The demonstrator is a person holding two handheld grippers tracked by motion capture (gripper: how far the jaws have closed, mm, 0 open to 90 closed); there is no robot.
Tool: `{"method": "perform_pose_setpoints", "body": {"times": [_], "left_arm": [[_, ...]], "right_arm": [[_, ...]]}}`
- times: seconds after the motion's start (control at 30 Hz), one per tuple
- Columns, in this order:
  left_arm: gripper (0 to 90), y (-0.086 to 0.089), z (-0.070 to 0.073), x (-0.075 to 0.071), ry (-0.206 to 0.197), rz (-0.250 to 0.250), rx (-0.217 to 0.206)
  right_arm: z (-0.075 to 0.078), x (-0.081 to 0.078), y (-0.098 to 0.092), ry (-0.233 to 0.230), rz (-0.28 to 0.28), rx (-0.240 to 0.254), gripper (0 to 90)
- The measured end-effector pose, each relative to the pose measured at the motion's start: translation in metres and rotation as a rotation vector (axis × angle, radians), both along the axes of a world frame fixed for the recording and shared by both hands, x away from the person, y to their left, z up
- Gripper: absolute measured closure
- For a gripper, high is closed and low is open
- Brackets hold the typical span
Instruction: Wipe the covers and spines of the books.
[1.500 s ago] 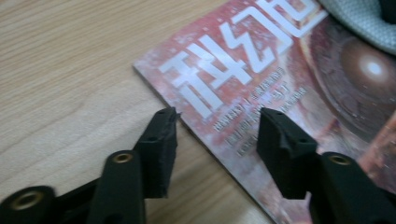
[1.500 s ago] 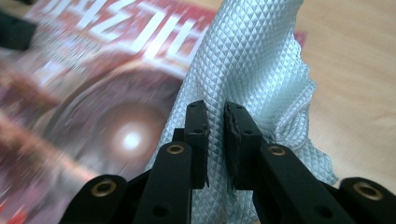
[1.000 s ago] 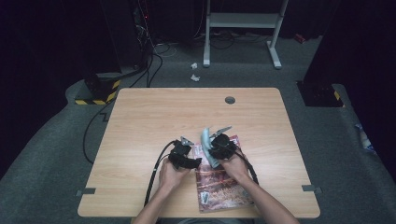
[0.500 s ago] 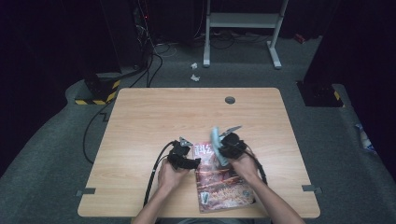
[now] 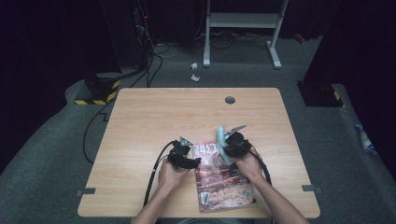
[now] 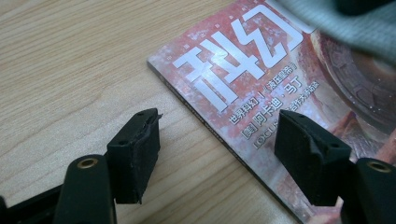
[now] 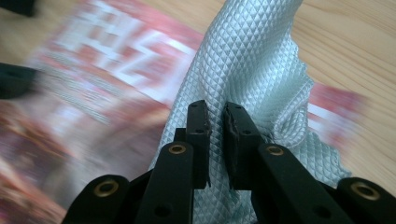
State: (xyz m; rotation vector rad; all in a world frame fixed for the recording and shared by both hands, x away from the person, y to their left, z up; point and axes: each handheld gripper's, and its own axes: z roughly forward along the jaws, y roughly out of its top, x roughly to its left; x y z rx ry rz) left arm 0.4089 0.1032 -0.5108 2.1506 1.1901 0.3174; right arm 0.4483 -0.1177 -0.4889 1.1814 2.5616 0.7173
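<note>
A red magazine (image 5: 222,177) with large white characters on its cover lies near the table's front edge. My left gripper (image 5: 192,162) rests at the magazine's left edge, open, its jaws straddling the spine (image 6: 205,119) with nothing between them. My right gripper (image 5: 225,144) hovers over the magazine's top right corner, shut on a pale blue-green quilted cloth (image 5: 223,143). In the right gripper view the cloth (image 7: 247,70) is pinched between the jaws and hangs bunched over the blurred magazine cover (image 7: 98,88).
The wooden table (image 5: 154,121) has a round cable hole (image 5: 229,100) near its far edge. Black cables trail off the left gripper toward the table's front. A white-legged frame (image 5: 243,28) and dark equipment stand on the floor beyond.
My right gripper has carried the cloth to the right and slightly back across the magazine's top. The left gripper has stayed at the magazine's left edge.
</note>
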Motion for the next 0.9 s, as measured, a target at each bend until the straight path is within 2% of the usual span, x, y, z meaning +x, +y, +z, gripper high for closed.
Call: {"method": "perform_pose_setpoints", "body": {"times": [0.07, 0.2, 0.23, 0.33, 0.4, 0.47, 0.57, 0.63, 0.73, 0.8, 0.9], "left_arm": [[31.2, -0.001, 0.0, 0.001, 0.001, 0.002, 0.001], [31.8, -0.001, 0.0, 0.001, 0.001, 0.0, 0.002], [31.8, -0.001, 0.0, 0.001, 0.0, 0.001, 0.001], [31.8, -0.001, 0.0, 0.001, -0.002, -0.004, 0.0], [32.0, -0.001, 0.0, 0.001, 0.002, -0.004, -0.006], [32.7, 0.0, 0.0, 0.001, 0.007, 0.0, -0.008], [33.4, 0.0, 0.0, 0.002, 0.006, 0.006, -0.009], [34.0, 0.0, 0.001, 0.003, 0.004, 0.011, -0.005], [36.5, -0.001, 0.002, 0.005, 0.02, 0.025, -0.018], [38.7, -0.002, 0.002, 0.007, 0.019, 0.035, -0.028], [39.8, -0.004, 0.0, 0.01, 0.005, 0.052, -0.041]], "right_arm": [[-0.002, -0.002, 0.019, 0.002, 0.049, 0.02, 81.0], [-0.001, -0.003, 0.056, 0.053, 0.132, 0.034, 80.9], [-0.001, -0.002, 0.062, 0.037, 0.167, 0.035, 80.8], [-0.002, -0.003, 0.069, 0.04, 0.16, 0.041, 80.6], [-0.002, -0.001, 0.063, 0.04, 0.164, 0.045, 80.5], [-0.001, 0.0, 0.052, 0.01, 0.138, -0.002, 80.6], [0.0, 0.002, 0.025, -0.019, 0.08, -0.031, 80.5], [0.0, 0.003, 0.003, -0.017, 0.027, -0.013, 80.5], [0.001, 0.007, -0.033, -0.018, -0.058, 0.038, 80.4], [0.003, 0.008, -0.049, -0.028, -0.094, 0.048, 80.3], [0.002, 0.008, -0.062, -0.026, -0.139, 0.06, 78.3]]}}
